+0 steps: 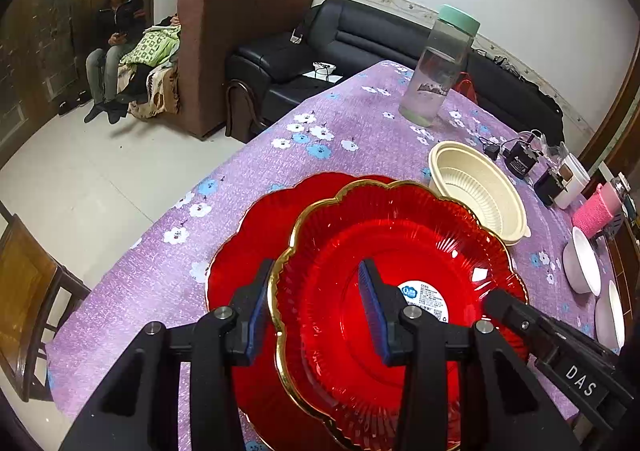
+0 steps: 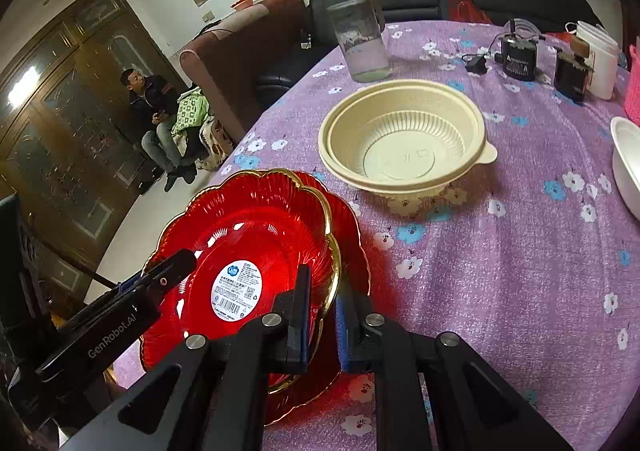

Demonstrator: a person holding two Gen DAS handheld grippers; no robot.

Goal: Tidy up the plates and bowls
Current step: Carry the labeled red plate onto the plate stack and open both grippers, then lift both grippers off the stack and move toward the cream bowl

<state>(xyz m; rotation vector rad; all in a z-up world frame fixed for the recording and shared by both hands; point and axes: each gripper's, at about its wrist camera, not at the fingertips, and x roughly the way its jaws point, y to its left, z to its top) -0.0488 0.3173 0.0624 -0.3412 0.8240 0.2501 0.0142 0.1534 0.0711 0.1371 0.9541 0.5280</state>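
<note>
Red plate [image 2: 256, 235] in both hand-held grippers

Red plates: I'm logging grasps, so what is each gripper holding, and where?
Both hold the top red plate by its gold rim: left gripper on one side, right gripper on the opposite side.

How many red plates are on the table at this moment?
2. The upper red plate, with a label in its middle, is held at its rim by both grippers. The lower red plate lies on the purple tablecloth directly beneath it. More might be hidden underneath.
</note>
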